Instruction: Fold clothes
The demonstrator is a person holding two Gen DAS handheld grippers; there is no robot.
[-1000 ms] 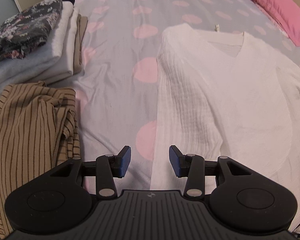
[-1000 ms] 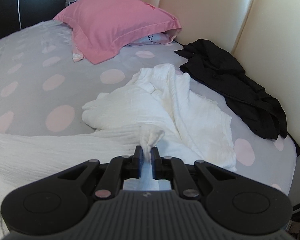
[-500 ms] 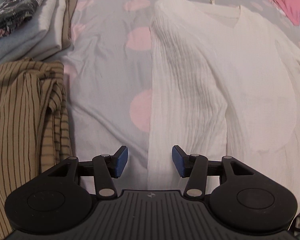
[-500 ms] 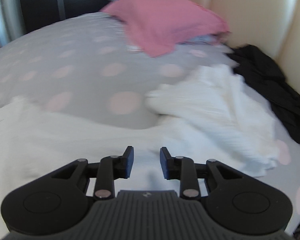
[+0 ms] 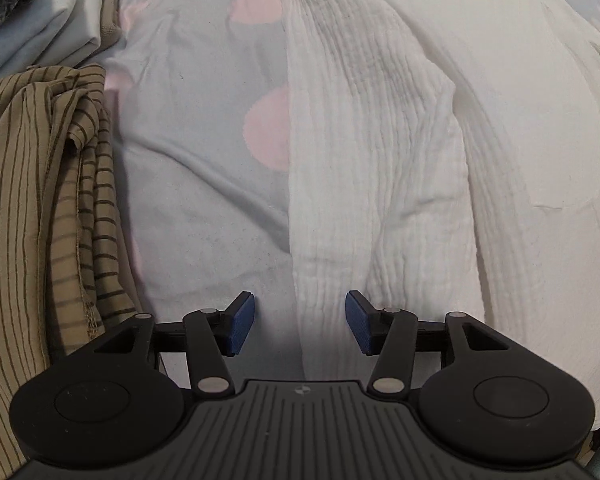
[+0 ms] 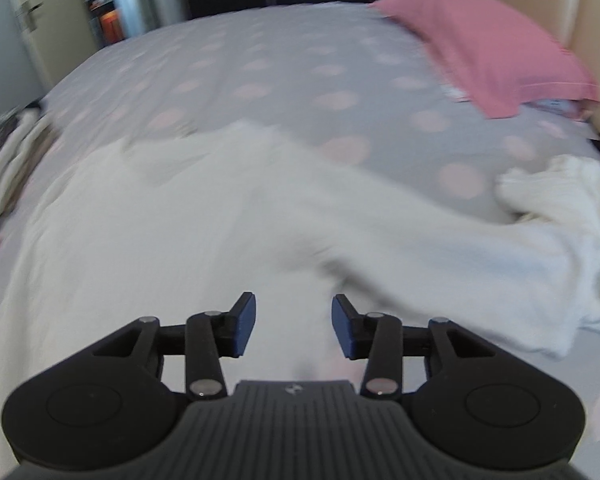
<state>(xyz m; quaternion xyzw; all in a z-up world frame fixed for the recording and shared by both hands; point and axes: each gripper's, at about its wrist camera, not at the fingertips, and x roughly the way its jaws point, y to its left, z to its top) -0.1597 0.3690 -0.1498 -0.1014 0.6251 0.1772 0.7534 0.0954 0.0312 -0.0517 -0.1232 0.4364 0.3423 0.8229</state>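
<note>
Hovering my left tongs (image 5: 300,322) unclenched astride the near side edge of the white top (image 5: 420,140), which lies flat on the dotted bed (image 5: 204,184) beside the striped garment (image 5: 40,200), I'm parting the empty right tongs (image 6: 293,326) over its body, ready to pinch for a fold

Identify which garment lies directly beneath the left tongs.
The white crinkled top, spread flat; the brown striped garment lies bunched beside it.
</note>
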